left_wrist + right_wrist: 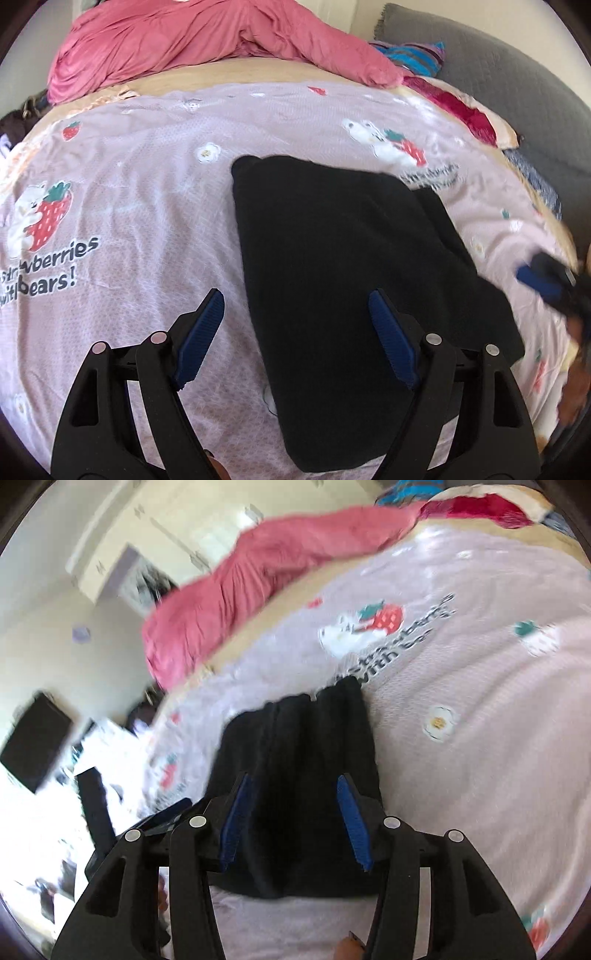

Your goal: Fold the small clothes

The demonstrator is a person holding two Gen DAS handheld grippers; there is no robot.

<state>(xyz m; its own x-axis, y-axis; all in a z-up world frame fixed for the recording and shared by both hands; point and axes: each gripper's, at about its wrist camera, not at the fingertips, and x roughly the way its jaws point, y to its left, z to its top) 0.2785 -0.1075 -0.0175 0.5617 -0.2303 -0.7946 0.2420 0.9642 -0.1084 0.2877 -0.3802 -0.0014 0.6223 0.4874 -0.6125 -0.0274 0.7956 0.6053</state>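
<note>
A black garment (332, 258) lies folded flat on the pink strawberry-print bedsheet (129, 203). My left gripper (296, 300) hovers over its near left edge, open wide. One finger is above the sheet, the other above the black cloth, and nothing is pinched. In the right wrist view the same black garment (306, 731) shows lengthwise folds. My right gripper (293, 786) stands open above its near end, and its blue pads (351, 823) are apart from the cloth. In the left wrist view the right gripper (543, 280) appears blurred at the right edge.
A rumpled pink blanket (184, 40) lies across the far side of the bed, and a grey cushion (498, 74) stands at the back right. Red cloth (458, 107) lies beside it. Off the bed's left edge are dark objects (35, 738) and a cream wardrobe (166, 528).
</note>
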